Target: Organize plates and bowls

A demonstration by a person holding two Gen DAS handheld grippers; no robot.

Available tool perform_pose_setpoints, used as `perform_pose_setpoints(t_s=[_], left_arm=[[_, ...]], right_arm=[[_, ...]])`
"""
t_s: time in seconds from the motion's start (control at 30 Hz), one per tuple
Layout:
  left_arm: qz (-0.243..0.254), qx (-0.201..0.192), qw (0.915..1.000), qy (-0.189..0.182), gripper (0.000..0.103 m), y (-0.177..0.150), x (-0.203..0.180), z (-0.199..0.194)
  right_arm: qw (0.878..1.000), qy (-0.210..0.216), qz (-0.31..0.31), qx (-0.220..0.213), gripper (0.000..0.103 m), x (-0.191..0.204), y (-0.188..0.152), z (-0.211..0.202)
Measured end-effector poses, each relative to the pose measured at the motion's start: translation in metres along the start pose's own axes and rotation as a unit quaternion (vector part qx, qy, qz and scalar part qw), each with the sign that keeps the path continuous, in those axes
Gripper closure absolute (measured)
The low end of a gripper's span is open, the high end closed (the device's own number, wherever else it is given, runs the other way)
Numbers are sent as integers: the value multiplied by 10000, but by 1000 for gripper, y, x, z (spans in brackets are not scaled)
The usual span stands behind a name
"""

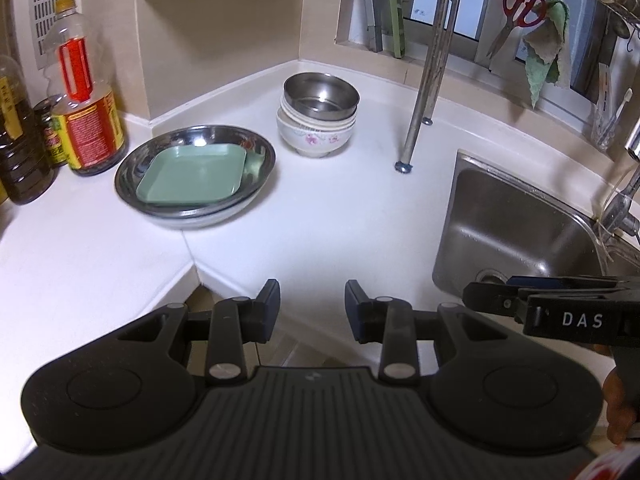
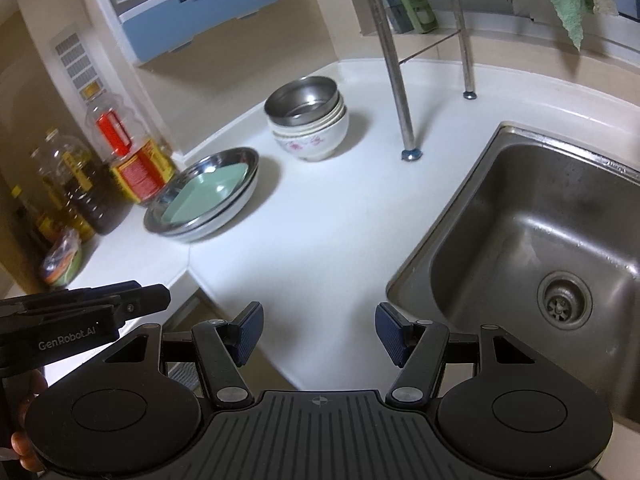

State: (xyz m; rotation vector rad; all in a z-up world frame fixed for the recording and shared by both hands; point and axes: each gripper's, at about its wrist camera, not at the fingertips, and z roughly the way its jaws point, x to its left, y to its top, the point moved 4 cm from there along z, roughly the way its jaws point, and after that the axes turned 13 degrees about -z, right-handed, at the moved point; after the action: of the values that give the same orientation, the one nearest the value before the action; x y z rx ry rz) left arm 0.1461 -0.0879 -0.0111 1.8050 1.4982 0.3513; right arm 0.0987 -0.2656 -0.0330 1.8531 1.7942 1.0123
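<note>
A steel dish (image 1: 256,148) (image 2: 240,160) holding a green square plate (image 1: 192,176) (image 2: 208,192) sits on white plates at the left of the white counter (image 1: 340,220). Behind it stands a stack of white floral bowls (image 1: 316,136) (image 2: 312,144) with a steel bowl (image 1: 320,96) (image 2: 300,96) nested on top. My left gripper (image 1: 312,308) hovers at the counter's front corner, open with nothing between its fingers. My right gripper (image 2: 320,330) is open and empty beside it, near the sink's front left corner. Both are well short of the dishes.
Oil and sauce bottles (image 1: 84,120) (image 2: 132,160) line the left wall. A steel sink (image 1: 520,224) (image 2: 540,240) lies on the right, with a tap (image 1: 624,200) at its far edge. Rack legs (image 1: 404,166) (image 2: 412,154) stand on the counter behind it. Scissors (image 1: 520,4) and a cloth (image 1: 548,52) hang above.
</note>
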Motion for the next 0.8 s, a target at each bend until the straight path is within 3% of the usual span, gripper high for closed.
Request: perform_pose_setpoints(t_s=[0.43, 0.8], left_arm=[[431, -397, 9982, -156, 71, 91, 12, 72], [836, -552, 9941, -416, 71, 172, -6, 146]], right_arm=[[9976, -291, 393, -482, 41, -32, 70, 63], [9886, -360, 763, -1251, 41, -60, 140, 125]])
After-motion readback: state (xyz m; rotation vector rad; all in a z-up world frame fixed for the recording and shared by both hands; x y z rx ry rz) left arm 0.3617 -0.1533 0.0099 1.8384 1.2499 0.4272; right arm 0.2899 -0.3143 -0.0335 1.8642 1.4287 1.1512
